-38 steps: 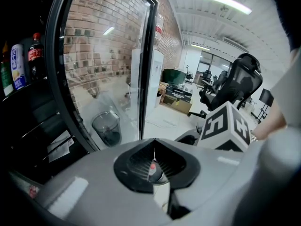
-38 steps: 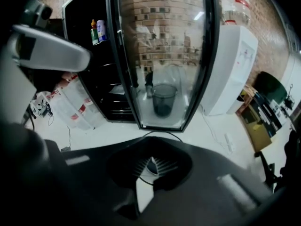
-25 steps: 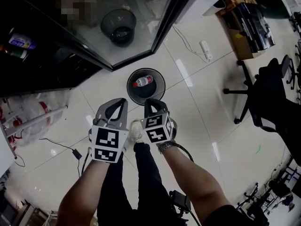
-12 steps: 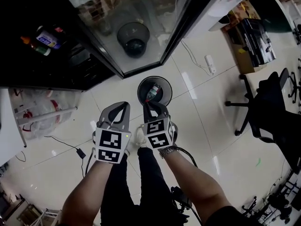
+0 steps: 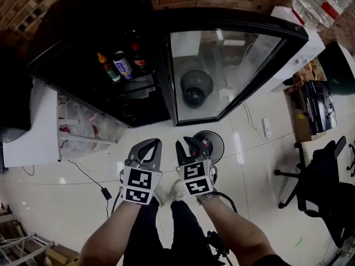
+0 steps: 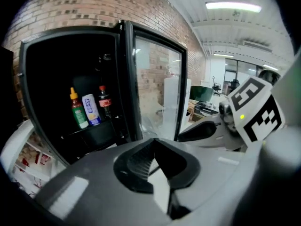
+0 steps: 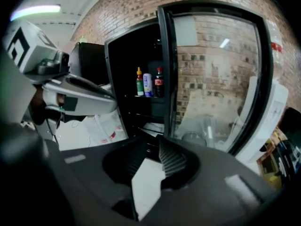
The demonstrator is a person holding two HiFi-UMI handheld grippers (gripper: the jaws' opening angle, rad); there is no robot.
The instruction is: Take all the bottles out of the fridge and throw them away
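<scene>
Compared with a second ago, both hands are lifting off the bin [image 5: 221, 144] toward the open fridge [image 5: 166, 96], with three bottles [image 5: 122, 64] sitting upper left of centre. The right gripper [image 5: 186, 143] jaws have just been opening with nothing in them. The left gripper [image 5: 148, 144] is looking shut and empty, I think.

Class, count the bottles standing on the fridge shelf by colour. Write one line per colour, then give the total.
Green bottle: 1
White bottle: 1
Dark bottle: 1
Total: 3
</scene>
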